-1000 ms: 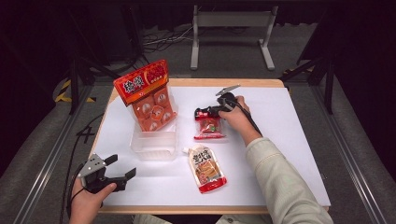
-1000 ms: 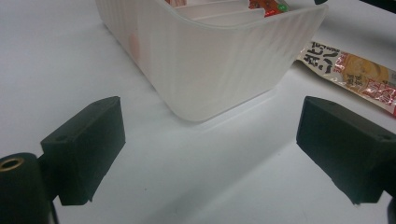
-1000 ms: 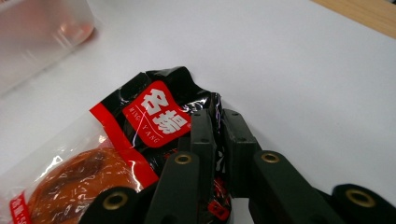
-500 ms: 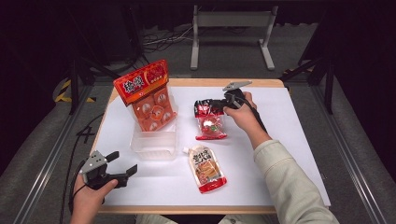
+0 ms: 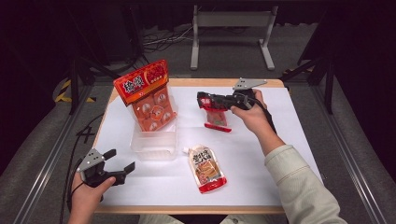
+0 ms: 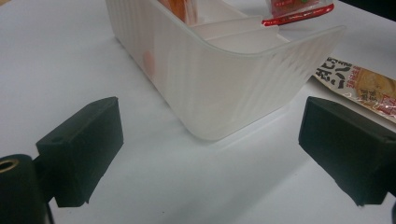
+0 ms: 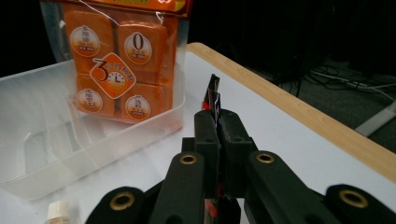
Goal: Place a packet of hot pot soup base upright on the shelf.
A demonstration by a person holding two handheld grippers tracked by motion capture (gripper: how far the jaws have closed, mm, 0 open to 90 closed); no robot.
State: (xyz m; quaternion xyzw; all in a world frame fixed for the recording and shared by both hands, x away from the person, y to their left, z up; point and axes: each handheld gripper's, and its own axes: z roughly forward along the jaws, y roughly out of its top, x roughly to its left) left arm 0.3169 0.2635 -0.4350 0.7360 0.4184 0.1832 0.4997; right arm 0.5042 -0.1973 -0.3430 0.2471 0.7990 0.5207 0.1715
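Above the table, right gripper (image 5: 223, 100) jaws pinch a red packet (image 5: 215, 112); left gripper (image 5: 116, 163) gapes.

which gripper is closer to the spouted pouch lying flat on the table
Left. The left gripper sits open just left of the spouted pouch, level with it. The right gripper is farther back, holding a red packet off the table.

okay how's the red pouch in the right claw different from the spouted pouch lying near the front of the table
The red pouch is pinched at its top edge by the right claw and hangs lifted off the table; the spouted pouch lies flat on the white table, touched by nothing. The red pouch is dark red on top; the spouted pouch is mostly pale with a red bottom and a small white cap. Both are flat, printed food packets outside the clear bin.
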